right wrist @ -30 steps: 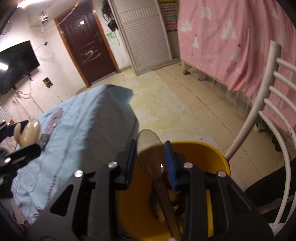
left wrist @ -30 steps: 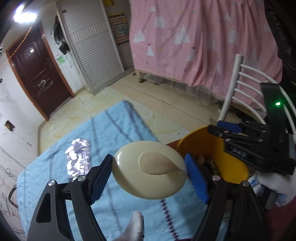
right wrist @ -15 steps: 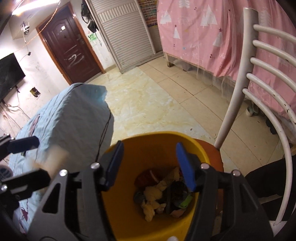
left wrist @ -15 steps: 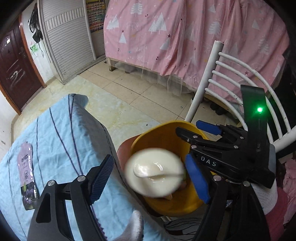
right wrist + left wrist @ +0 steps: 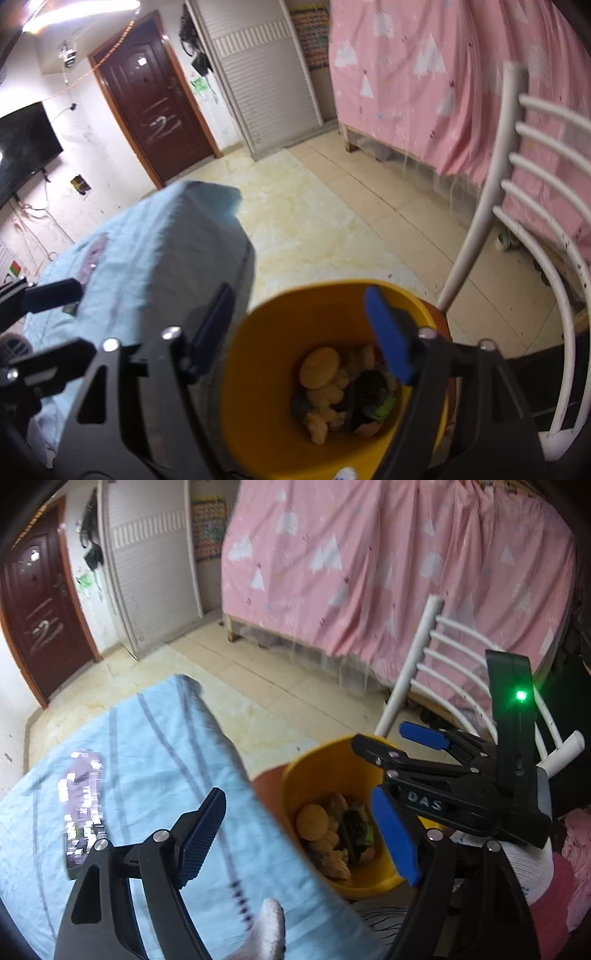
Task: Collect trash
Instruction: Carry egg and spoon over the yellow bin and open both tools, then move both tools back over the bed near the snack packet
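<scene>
A yellow bin (image 5: 325, 775) stands beside the blue-clothed table (image 5: 155, 760) and holds a cream round lid (image 5: 313, 821) on top of mixed scraps. The bin (image 5: 258, 362) and lid (image 5: 319, 367) also show in the right wrist view. My left gripper (image 5: 299, 830) is open and empty over the table edge and the bin's rim. My right gripper (image 5: 299, 336) is open and empty above the bin; it also shows in the left wrist view (image 5: 399, 760). A purple wrapper (image 5: 79, 805) lies on the table at the left.
A white slatted chair (image 5: 517, 192) stands right of the bin. A pink curtain (image 5: 388, 572) hangs behind it. The tiled floor (image 5: 325, 221) lies beyond the table, with a brown door (image 5: 155, 110) at the far wall.
The cream lid left my left gripper and now lies in the bin. My right gripper dropped its spoon-like piece and opened wide. My left gripper has swung back toward the table.
</scene>
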